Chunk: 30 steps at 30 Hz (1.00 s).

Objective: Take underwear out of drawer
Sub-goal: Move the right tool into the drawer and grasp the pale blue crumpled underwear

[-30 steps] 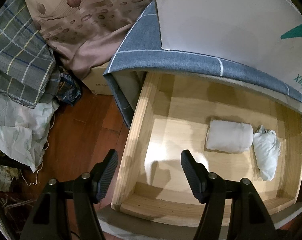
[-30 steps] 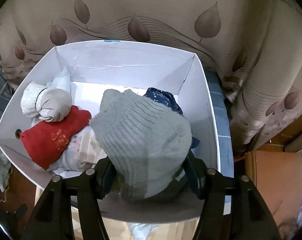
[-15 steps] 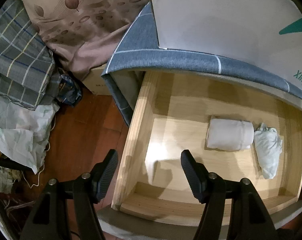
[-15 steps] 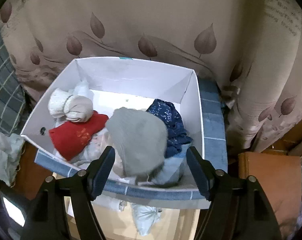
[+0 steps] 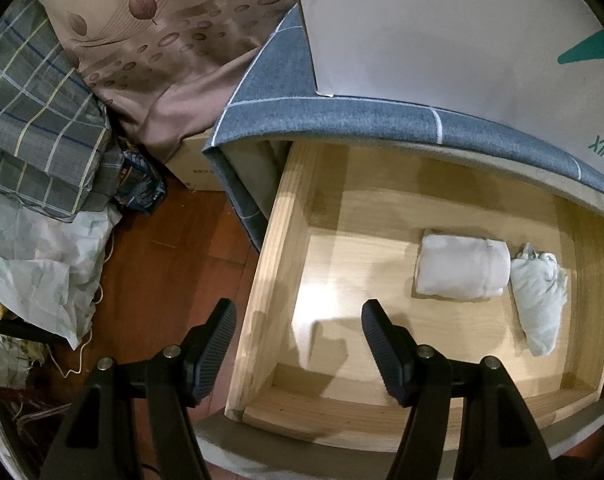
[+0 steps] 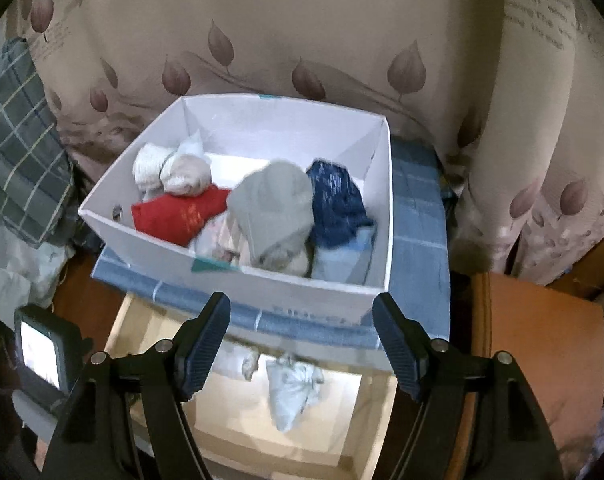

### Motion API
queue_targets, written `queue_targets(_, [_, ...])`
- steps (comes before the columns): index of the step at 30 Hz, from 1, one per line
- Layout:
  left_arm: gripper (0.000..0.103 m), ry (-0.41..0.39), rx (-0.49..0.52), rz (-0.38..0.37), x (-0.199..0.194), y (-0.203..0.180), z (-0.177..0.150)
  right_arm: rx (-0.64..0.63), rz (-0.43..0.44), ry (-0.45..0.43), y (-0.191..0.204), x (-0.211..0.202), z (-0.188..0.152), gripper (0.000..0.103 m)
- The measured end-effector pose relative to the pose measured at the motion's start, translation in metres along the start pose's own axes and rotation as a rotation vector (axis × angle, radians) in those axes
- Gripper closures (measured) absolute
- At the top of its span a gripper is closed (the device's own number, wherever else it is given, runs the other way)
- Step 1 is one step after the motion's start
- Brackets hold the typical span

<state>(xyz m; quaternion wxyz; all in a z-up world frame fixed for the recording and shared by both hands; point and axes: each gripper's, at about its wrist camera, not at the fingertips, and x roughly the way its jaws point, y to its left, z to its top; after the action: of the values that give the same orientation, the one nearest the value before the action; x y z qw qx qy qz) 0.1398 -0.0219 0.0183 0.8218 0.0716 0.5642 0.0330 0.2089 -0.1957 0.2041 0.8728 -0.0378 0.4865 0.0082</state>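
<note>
both hand-held grippers (image 5: 298, 344) (image 6: 302, 336) agape, empty

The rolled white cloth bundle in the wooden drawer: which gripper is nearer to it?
Probably the left gripper: it hangs open just over the drawer, beside the rolled white cloth bundle. The right gripper, open and empty, looks higher, by the white box.

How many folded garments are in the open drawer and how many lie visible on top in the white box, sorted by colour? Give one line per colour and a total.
In the drawer:
White roll: 1
Pale blue-grey bundle: 1

On top in the white box:
Red: 1
Grey knit: 1
Dark blue patterned: 1
Beige roll: 1
White knit: 1

Total: 7; pale pieces underneath are too hidden to count.
</note>
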Motion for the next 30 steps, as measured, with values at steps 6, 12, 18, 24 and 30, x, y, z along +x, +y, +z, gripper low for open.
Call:
queue_targets(6, [0.036, 0.003, 0.001, -0.003, 0.001, 0.001, 0.001, -0.048, -0.018, 0.046, 0.001, 0.011, -0.031, 0.032])
queue_targets(12, [0.036, 0.006, -0.008, -0.005, 0.001, 0.005, 0.003, -0.081, 0.028, 0.121, 0.005, 0.034, -0.061, 0.033])
queue_targets(18, [0.036, 0.017, -0.025, -0.014, 0.004, 0.009, 0.003, -0.093, 0.072, 0.198, 0.010, 0.063, -0.088, 0.033])
queue_targets(24, [0.036, 0.026, -0.029, -0.026, 0.006, 0.010, 0.003, -0.124, 0.074, 0.255, 0.015, 0.093, -0.105, 0.033])
queue_targets(30, [0.036, 0.035, -0.036, -0.030, 0.010, 0.012, 0.004, -0.145, 0.058, 0.309, 0.014, 0.127, -0.116, 0.034])
